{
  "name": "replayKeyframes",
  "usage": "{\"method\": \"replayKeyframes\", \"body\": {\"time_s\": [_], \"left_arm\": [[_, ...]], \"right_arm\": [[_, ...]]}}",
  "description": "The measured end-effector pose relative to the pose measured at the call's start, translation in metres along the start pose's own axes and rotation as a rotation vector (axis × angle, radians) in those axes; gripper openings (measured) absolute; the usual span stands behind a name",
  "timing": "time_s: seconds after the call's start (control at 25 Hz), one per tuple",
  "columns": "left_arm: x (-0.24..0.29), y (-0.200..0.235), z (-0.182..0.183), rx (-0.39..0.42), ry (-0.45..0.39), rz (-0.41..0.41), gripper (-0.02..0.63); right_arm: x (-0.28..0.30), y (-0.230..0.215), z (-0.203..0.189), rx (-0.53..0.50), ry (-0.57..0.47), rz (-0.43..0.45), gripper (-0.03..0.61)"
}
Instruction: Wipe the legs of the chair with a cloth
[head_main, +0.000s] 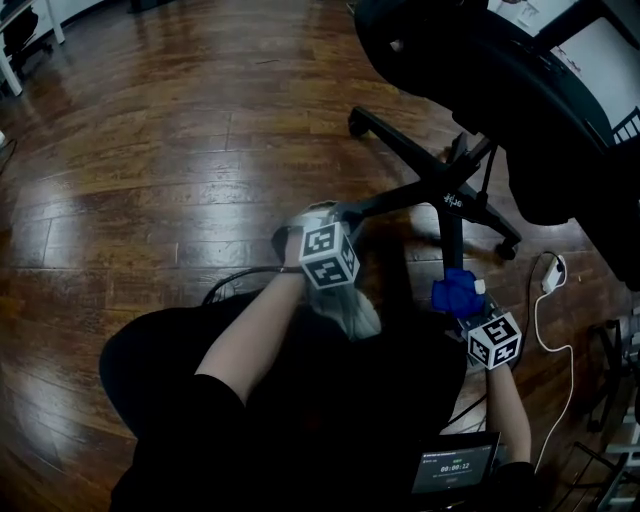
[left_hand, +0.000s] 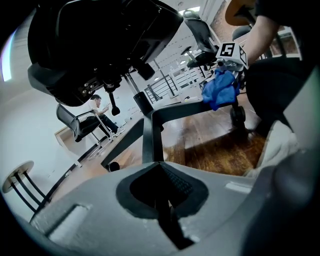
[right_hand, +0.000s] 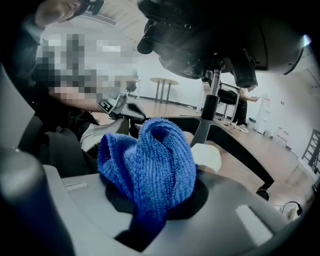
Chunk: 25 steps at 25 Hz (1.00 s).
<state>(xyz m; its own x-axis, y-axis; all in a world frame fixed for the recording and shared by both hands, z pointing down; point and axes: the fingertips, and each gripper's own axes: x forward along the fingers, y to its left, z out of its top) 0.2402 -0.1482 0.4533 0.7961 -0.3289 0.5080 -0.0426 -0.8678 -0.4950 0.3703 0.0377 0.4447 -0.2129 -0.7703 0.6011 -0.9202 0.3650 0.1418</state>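
On your left the wooden floor (head_main: 150, 150) lies bare. Your left gripper (head_main: 318, 220) has its jaws closed together with nothing between them, and their tips sit at the outer end of the left leg (head_main: 390, 200) of the chair (head_main: 480, 60). You seem to hold it there to steady the base while the other hand wipes. Further right, the hub (head_main: 452, 200) sends a middle leg (head_main: 452, 245) straight toward you. The cloth (head_main: 458, 292), the blue thing the task needs, is bunched at that leg's near end, though no view shows whether it is pressing on the leg. Your right gripper (right_hand: 145, 215) has its jaws clamped on the cloth's lower fold, so the loose bulk stands ahead of the tips as a pad. The seat overhangs the base, and your own body crowds the near side. At the right, a caster (head_main: 510, 248), a white cable (head_main: 553, 272) and a small screen (head_main: 455, 465) by your right arm could snag a wide sweep.
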Motion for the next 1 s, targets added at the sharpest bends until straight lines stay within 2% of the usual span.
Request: {"method": "replayKeyframes", "body": {"time_s": [0.24, 0.6, 0.72, 0.84, 1.0], "left_arm": [[-0.001, 0.000, 0.001, -0.007, -0.006, -0.003, 0.000], [-0.001, 0.001, 0.004, -0.010, -0.021, -0.008, 0.000], [-0.002, 0.001, 0.004, -0.012, -0.023, -0.008, 0.000], [-0.002, 0.001, 0.003, -0.014, -0.022, -0.010, 0.000], [-0.001, 0.000, 0.003, -0.015, -0.022, -0.013, 0.000]], "right_arm": [[0.024, -0.030, 0.029, 0.046, -0.026, -0.032, 0.073], [0.088, -0.101, 0.103, -0.036, -0.017, -0.171, 0.074], [0.096, -0.104, 0.106, -0.053, -0.001, -0.182, 0.074], [0.093, -0.103, 0.108, -0.041, -0.030, -0.194, 0.074], [0.082, -0.091, 0.095, -0.064, -0.016, -0.216, 0.074]]}}
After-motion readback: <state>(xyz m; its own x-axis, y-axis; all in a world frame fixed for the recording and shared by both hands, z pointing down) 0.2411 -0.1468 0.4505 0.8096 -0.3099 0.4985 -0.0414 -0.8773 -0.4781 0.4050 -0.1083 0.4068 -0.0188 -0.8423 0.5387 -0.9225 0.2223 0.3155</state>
